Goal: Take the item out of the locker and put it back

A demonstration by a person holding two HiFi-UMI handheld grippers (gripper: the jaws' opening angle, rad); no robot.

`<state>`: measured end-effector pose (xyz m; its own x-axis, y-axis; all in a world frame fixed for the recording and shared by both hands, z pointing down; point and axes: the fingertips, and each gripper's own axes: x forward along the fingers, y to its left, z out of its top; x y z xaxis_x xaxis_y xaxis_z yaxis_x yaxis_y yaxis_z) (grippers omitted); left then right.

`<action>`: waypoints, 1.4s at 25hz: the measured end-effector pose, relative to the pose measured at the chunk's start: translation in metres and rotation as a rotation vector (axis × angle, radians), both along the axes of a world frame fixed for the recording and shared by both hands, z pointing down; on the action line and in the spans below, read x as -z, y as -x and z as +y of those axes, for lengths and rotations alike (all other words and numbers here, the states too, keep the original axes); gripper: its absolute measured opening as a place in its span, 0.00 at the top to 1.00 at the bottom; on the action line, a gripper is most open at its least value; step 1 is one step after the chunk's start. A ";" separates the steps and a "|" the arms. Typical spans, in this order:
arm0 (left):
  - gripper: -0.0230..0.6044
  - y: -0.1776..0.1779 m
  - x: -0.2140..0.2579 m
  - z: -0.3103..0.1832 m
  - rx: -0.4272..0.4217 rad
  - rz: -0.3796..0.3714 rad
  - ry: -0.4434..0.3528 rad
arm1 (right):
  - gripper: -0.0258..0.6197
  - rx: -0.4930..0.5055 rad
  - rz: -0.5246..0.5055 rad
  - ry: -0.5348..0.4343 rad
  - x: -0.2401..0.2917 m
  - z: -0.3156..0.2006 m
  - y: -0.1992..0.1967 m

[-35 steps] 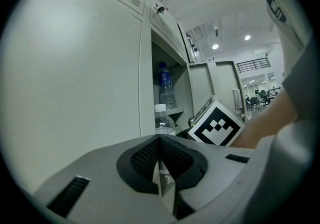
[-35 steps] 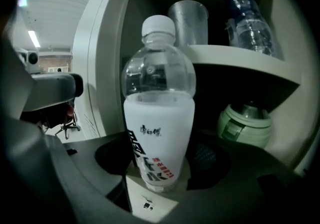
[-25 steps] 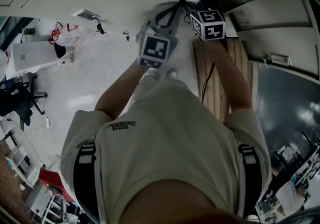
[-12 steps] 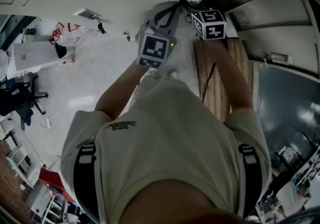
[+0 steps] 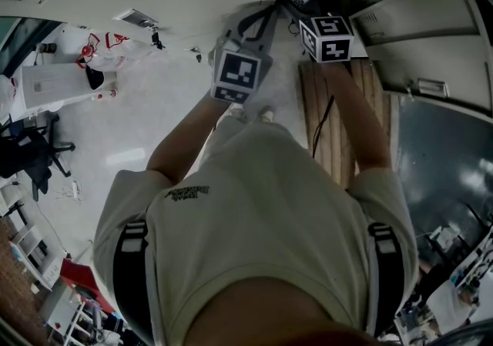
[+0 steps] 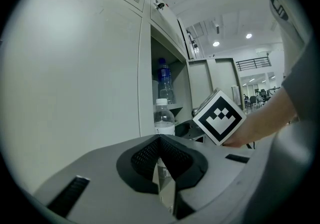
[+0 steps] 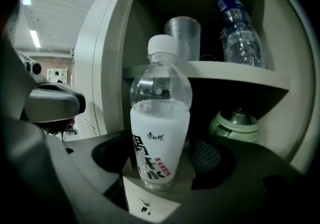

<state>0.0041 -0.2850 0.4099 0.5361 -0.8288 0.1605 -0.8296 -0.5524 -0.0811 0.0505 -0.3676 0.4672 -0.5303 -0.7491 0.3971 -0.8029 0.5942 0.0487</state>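
Now your right tool (image 7: 157, 163) has just been spreading around the bottle (image 7: 160, 133) at 12 o'clock, likely leaving it standing in the locker (image 7: 107, 43); left tool (image 6: 162, 160) pressed together.

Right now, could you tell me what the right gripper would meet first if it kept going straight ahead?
The white-labelled bottle: it stands upright between the right gripper's jaws, which have just been opening and seem clear of it. Beyond lies the locker's dark lower compartment; depth there is unclear.
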 end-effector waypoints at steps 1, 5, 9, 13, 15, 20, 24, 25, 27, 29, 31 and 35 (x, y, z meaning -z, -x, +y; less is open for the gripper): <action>0.94 0.001 0.001 0.000 0.001 0.000 0.002 | 0.40 0.001 0.000 -0.006 0.003 0.001 0.000; 0.94 0.002 0.005 0.001 0.001 0.002 -0.012 | 0.40 0.006 -0.002 -0.030 0.015 0.003 0.000; 0.94 0.001 0.011 0.004 -0.001 0.004 -0.025 | 0.40 0.009 -0.019 -0.054 0.032 0.009 -0.001; 0.94 0.003 0.018 0.006 0.003 0.008 -0.031 | 0.40 0.006 -0.018 -0.091 0.047 0.015 -0.005; 0.94 0.005 0.023 0.006 0.007 0.009 -0.036 | 0.40 0.000 -0.028 -0.107 0.056 0.019 -0.008; 0.94 0.010 0.038 0.008 0.011 0.013 -0.063 | 0.40 -0.015 -0.079 -0.166 0.092 0.034 -0.019; 0.94 0.011 0.053 0.011 0.012 0.023 -0.088 | 0.40 -0.015 -0.162 -0.184 0.122 0.051 -0.027; 0.94 0.012 0.057 0.012 0.013 0.025 -0.092 | 0.40 -0.014 -0.181 -0.188 0.129 0.054 -0.029; 0.94 0.014 0.063 0.013 0.014 0.022 -0.103 | 0.40 -0.012 -0.192 -0.228 0.144 0.062 -0.032; 0.94 0.017 0.069 0.014 0.018 0.017 -0.111 | 0.46 -0.013 -0.177 -0.299 0.159 0.071 -0.037; 0.94 0.022 0.077 0.016 0.025 0.015 -0.120 | 0.47 -0.015 -0.178 -0.345 0.172 0.082 -0.042; 0.94 0.031 0.097 0.020 0.035 -0.018 -0.183 | 0.71 -0.050 -0.234 -0.409 0.199 0.101 -0.059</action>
